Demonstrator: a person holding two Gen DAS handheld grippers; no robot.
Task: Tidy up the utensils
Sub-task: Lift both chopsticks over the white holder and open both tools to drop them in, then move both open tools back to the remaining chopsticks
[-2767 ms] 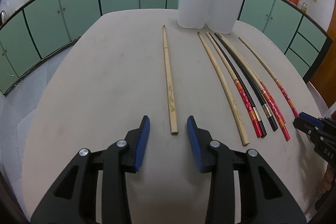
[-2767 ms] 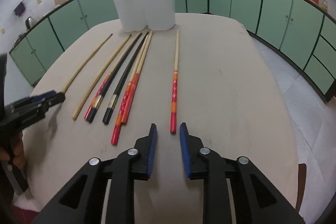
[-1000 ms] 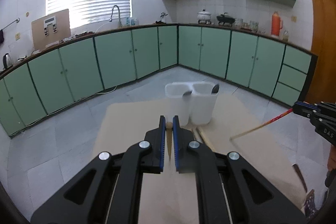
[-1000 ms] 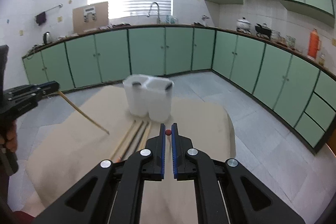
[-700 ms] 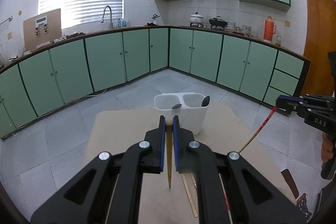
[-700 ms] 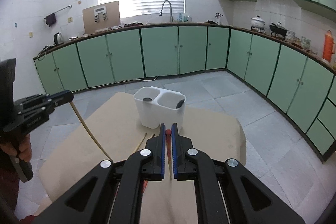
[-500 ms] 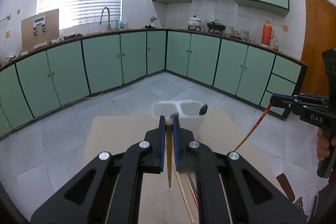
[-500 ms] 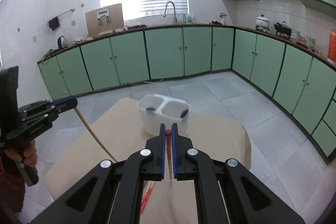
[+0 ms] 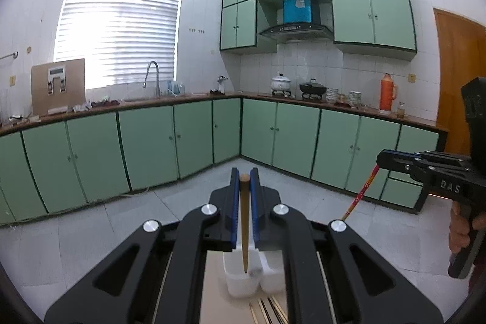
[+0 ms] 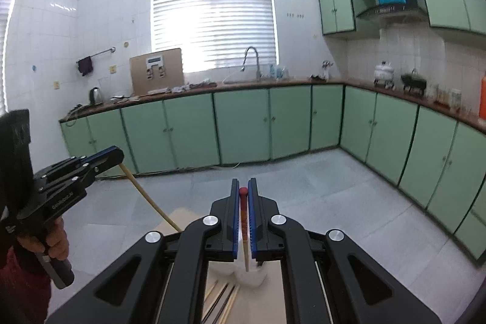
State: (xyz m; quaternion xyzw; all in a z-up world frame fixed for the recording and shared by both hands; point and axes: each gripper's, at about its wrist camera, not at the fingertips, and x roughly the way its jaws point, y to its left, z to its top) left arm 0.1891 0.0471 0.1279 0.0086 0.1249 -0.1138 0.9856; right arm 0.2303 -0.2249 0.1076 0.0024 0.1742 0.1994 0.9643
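Observation:
My left gripper (image 9: 244, 176) is shut on a plain wooden chopstick (image 9: 244, 226). It hangs tip down over the left cup of the white two-cup holder (image 9: 241, 281). My right gripper (image 10: 243, 190) is shut on a red-ended chopstick (image 10: 244, 220), tip down over the same holder (image 10: 249, 275). Each gripper shows in the other view: the right one (image 9: 379, 161) with its red chopstick (image 9: 361, 193), the left one (image 10: 118, 155) with its wooden chopstick (image 10: 145, 195). Several chopsticks (image 9: 267, 312) lie on the table in front of the holder.
The beige table (image 10: 267, 299) is mostly hidden under the gripper bodies. Green kitchen cabinets (image 9: 145, 148) line the walls beyond a grey tiled floor. A hand (image 10: 45, 242) holds the left gripper's handle.
Both grippers closed on a chopstick each and lifted them off the table. They have tilted up and moved over the holder, with the chopsticks now hanging tip down above the cups.

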